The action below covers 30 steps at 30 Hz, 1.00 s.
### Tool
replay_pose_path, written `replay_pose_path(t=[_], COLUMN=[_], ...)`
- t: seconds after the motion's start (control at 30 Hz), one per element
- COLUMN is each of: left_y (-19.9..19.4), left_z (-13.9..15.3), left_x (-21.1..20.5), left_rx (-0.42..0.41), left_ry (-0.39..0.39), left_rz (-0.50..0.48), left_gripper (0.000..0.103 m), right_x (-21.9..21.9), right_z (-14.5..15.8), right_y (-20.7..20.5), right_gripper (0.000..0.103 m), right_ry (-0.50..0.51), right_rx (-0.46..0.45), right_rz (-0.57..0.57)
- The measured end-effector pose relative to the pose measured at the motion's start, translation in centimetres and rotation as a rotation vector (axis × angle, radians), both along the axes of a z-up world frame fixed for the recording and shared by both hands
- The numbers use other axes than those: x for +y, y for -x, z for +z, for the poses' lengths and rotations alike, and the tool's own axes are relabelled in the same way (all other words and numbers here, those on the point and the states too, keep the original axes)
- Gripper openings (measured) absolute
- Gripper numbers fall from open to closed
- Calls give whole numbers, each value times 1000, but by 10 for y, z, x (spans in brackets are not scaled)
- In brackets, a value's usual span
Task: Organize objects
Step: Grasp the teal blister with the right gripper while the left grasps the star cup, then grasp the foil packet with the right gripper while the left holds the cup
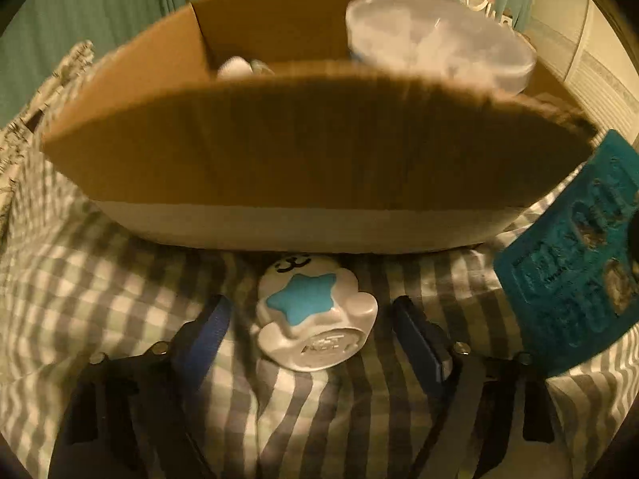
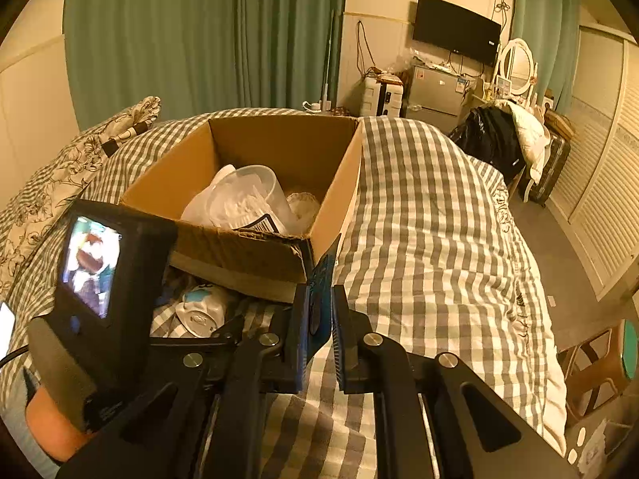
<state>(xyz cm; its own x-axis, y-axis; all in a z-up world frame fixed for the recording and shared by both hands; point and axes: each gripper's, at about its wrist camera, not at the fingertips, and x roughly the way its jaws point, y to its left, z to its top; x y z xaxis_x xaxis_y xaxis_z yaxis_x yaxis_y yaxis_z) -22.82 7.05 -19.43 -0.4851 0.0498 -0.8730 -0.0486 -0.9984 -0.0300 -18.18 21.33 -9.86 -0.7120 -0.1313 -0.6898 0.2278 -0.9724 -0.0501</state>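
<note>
A white mug [image 1: 315, 311] with a blue star and a small cat face lies on its side on the checked bedcover, just in front of the cardboard box [image 1: 303, 151]. My left gripper [image 1: 311, 307] is open and straddles the mug, with a gap at each blue pad. The right wrist view shows the same mug [image 2: 199, 311] beside the left gripper's body and small screen. My right gripper [image 2: 319, 295] is shut on a flat teal packet [image 2: 321, 279], held edge-on near the box's near right corner; the packet [image 1: 571, 279] also shows at the right. The box [image 2: 255, 247] holds a clear plastic container [image 2: 243, 199].
The box stands on a bed with a grey-and-white checked cover [image 2: 431, 239]. A floral pillow [image 2: 80, 159] lies at the left. Beyond the bed are green curtains, a wall screen [image 2: 455, 36], a small fridge, a chair piled with clothes [image 2: 503, 139] and a wooden stool [image 2: 599, 375].
</note>
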Motion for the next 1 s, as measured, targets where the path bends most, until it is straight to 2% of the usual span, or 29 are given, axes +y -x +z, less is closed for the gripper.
replay_pose_path(t=[0.07,0.2,0.53,0.93,1.0], left_y=[1,-6,-62,-115,-124], left_z=[-4,-1,44,134,145], left_x=[0,-6,-23,-48,-47], left_rx=[-10,6,106,300,327], left_ry=[-10,-26,-59,-84,-85], left_rz=[0,9,18,40,39], left_gripper=[63,52,52,52,52], right_x=[1,2,-1,-11,-12], right_z=[-3,-6,16,66,74], right_y=[1,-1,-23,-68,-73], right_gripper=[10,10,10,9,6], right_ry=[5,-2,-26,-31,-28], right_rx=[-7,-12,32,130,141], right_rz=[-2,-14,-30,-15,-10])
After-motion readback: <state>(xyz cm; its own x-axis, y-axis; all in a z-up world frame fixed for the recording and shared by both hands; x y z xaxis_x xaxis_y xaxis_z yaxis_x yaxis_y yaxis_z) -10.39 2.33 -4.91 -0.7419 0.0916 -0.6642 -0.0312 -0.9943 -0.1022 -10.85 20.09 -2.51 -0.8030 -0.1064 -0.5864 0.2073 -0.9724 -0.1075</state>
